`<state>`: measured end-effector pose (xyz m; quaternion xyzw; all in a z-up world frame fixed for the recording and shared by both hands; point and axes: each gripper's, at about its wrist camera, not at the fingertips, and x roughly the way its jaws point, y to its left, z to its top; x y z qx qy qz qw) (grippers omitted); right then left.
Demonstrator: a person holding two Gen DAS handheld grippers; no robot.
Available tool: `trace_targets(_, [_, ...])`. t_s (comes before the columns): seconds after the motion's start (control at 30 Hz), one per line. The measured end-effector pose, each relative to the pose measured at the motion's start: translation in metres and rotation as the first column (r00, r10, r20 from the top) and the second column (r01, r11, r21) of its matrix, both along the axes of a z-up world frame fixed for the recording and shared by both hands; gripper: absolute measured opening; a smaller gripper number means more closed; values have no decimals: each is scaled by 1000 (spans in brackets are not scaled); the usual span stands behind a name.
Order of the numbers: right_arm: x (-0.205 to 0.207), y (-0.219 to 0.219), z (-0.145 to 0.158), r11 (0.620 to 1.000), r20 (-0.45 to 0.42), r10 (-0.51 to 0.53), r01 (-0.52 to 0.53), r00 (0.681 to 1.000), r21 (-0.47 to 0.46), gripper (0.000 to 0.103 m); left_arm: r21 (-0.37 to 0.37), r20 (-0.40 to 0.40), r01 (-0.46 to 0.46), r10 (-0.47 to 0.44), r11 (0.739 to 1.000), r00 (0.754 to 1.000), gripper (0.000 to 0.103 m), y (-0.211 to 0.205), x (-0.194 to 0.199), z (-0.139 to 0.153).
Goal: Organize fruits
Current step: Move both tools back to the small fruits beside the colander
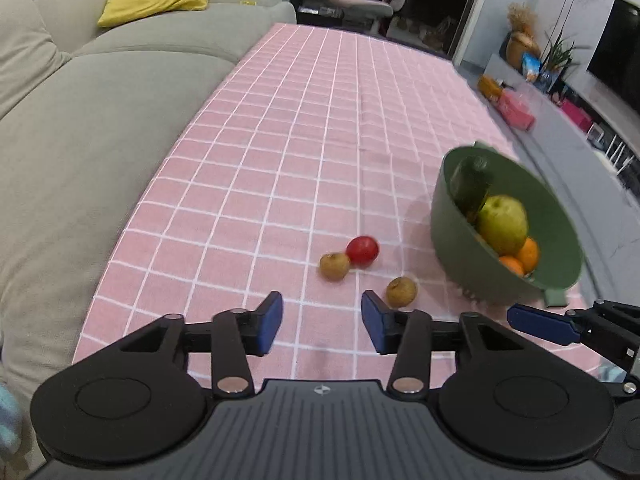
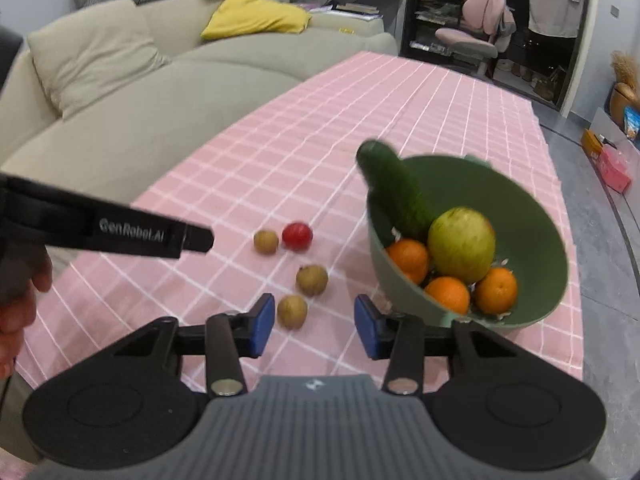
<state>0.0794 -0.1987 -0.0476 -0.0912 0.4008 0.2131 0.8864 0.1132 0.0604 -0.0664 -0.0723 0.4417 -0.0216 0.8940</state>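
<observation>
On the pink checked cloth (image 2: 280,168) lie three small brown fruits (image 2: 312,279) and one red fruit (image 2: 297,235). The nearest brown fruit (image 2: 292,311) sits just beyond my right gripper (image 2: 315,324), between its blue pads but nearer the left one; the pads do not touch it, and the gripper is open. My left gripper (image 1: 322,320) is open and empty, with a brown fruit (image 1: 401,291) just past its right pad. The green bowl (image 2: 532,220) holds a cucumber (image 2: 394,188), a green apple (image 2: 461,244) and three oranges (image 2: 447,294).
A beige sofa (image 1: 80,140) runs along the table's left edge. In the left wrist view the bowl (image 1: 452,232) stands at the right, with one of the right gripper's fingers (image 1: 540,325) below it. A hand (image 2: 20,300) holds the left gripper's body (image 2: 120,232) at the left.
</observation>
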Motion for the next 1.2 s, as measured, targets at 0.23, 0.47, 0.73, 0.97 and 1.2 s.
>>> trace_targets(0.23, [10,7,-30,1000,-42,8,-7,999,11,36,-36,1,47,-47,998,999,66,-5,7,-18])
trace_targets(0.47, [19,14,-51,999,-63,43,-42,997,17,36,18,36,96,-97,995,995,66,-11,19,-24])
trace_targets(0.73, [32,22,-63,997,-63,72,-70,995,26,28,46,33,95,-97,994,995,59,-8,37,-37])
trace_targets(0.97, [37,24,-67,996,-56,85,-83,995,35,25,-2,27,87,-86,996,996,55,-5,52,-50])
trace_targets(1.2, [42,21,-71,995,-72,88,-84,994,61,25,-13,11,84,-84,996,996,33,-8,62,-57])
